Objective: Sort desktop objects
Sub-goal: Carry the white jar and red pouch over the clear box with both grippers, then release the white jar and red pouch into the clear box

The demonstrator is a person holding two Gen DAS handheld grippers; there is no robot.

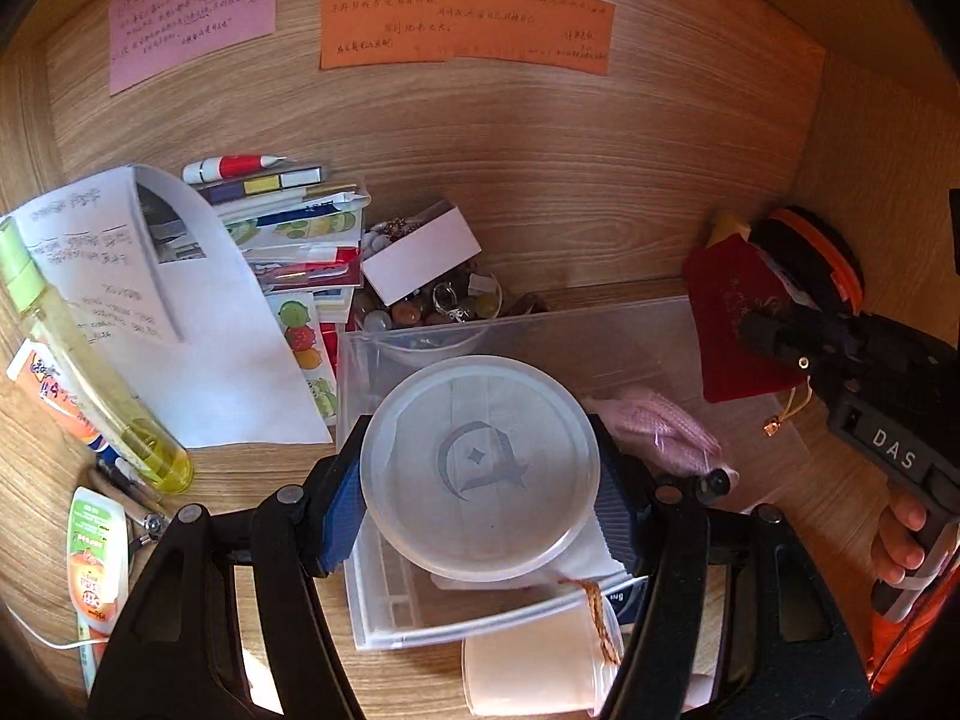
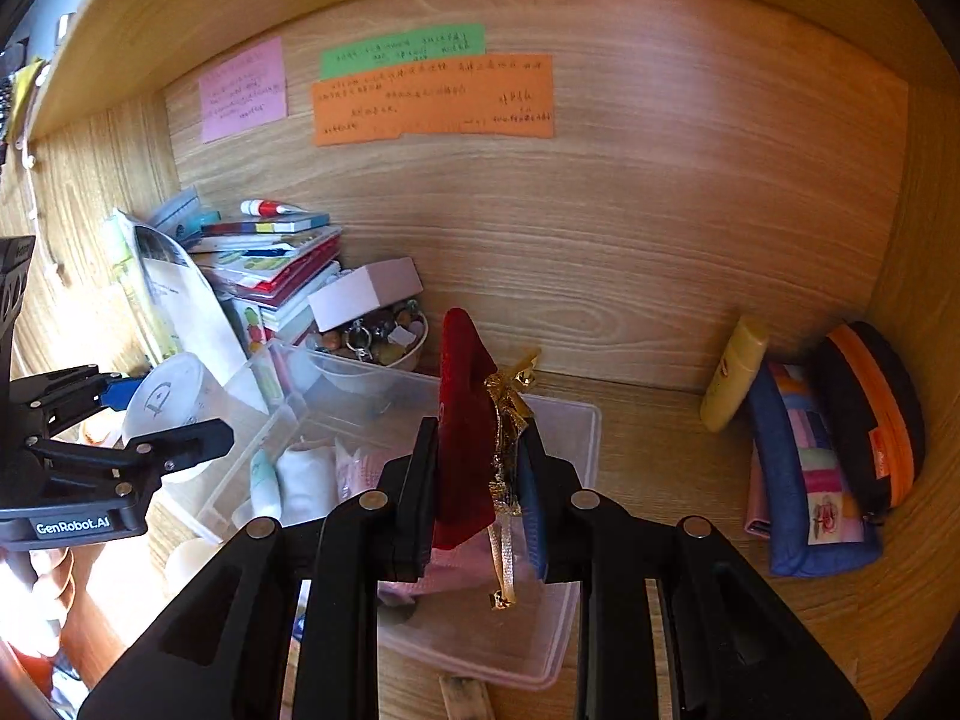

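**Both grippers loaded above the clear bin**

The round translucent container [image 1: 480,468], its lid stamped with a crescent-and-star mark, sits clamped between the blue pads of the left gripper [image 1: 480,501], which presses it from both sides. It hangs over the clear plastic bin [image 1: 630,324] on the wooden desk [image 1: 540,192]. Inside the bin lie a pink knitted item [image 1: 660,426] and other soft white and pale pieces.

The right gripper [image 2: 477,480] has its jaws closed tight on a red velvet pouch [image 2: 459,414] with a gold ribbon [image 2: 507,438] trailing down its side; the pouch stands upright between the fingers, also above the bin.

Behind the bin's far left corner stands a bowl of beads and keyrings [image 1: 432,300] with a small white box [image 1: 420,255] resting on top. Left of that is a stack of booklets [image 1: 288,222] with a red-and-white pen [image 1: 234,168] above it, and a curled printed sheet [image 1: 150,276]. A yellow-green bottle [image 1: 90,360] lies at the far left.

At the desk's right back corner lean a yellow tube [image 2: 735,372], a blue patchwork pouch [image 2: 804,474] and a black-and-orange case [image 2: 870,414]. Pink, green and orange notes [image 1: 468,27] are stuck on the back panel.
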